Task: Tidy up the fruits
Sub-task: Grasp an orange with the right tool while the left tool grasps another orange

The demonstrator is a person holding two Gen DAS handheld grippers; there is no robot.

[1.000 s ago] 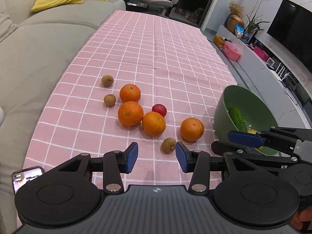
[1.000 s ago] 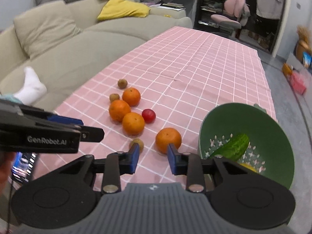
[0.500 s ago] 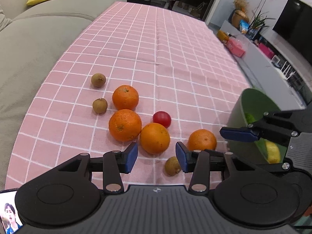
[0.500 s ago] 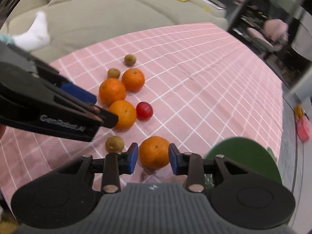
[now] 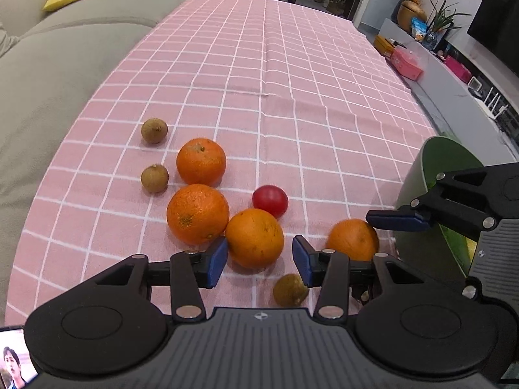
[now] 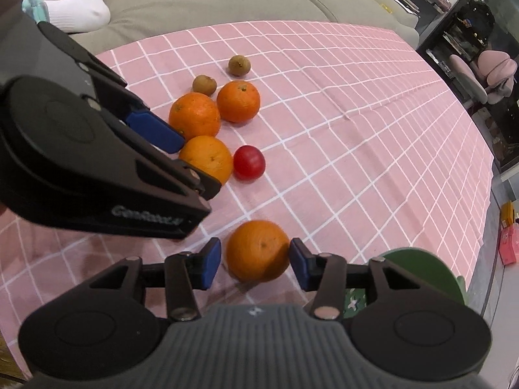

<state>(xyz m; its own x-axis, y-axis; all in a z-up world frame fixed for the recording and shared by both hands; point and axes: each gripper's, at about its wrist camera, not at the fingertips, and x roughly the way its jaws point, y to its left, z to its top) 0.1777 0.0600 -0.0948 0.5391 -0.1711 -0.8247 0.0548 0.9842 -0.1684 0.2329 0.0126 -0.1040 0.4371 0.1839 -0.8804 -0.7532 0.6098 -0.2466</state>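
- Four oranges lie on the pink checked tablecloth [image 5: 292, 74], and we use the green bowl [image 5: 434, 168] at its near right edge as our landmark.
- Since a second ago, both of our claws have come down and closer to the fruit. The bowl's inside, where a cucumber showed then, has slipped almost out of both views.
- Our right gripper [image 6: 256, 262] was narrow a second ago. Its jaws are opening now and straddle the orange nearest the bowl [image 6: 258, 250], with a sliver of gap on each side, so nothing is held.
- Our left gripper [image 5: 259, 257] stands about half wide, unchanged, around the next orange [image 5: 254, 238] farther left of the bowl. The pads look apart from the peel.
- Two more oranges [image 5: 198, 213], [image 5: 201, 161] sit farther left again, with a small red fruit [image 5: 270, 200] between them and the bowl.
- Three small brown fruits are loose: one [image 5: 289, 290] just under our left claw, two [image 5: 154, 178], [image 5: 154, 130] at the far left of the group.
- We judge this a double pick about to start, each claw taking one orange for the bowl. All the tabletop fruit remains to be moved.
- Raised lettering on the left gripper's side, seen from the right camera, is blurred. It seems to begin "Gen", and we cannot read the rest.
- A phone screen [image 5: 14, 361] glows at the near left corner, far from the bowl. No text is legible on it.
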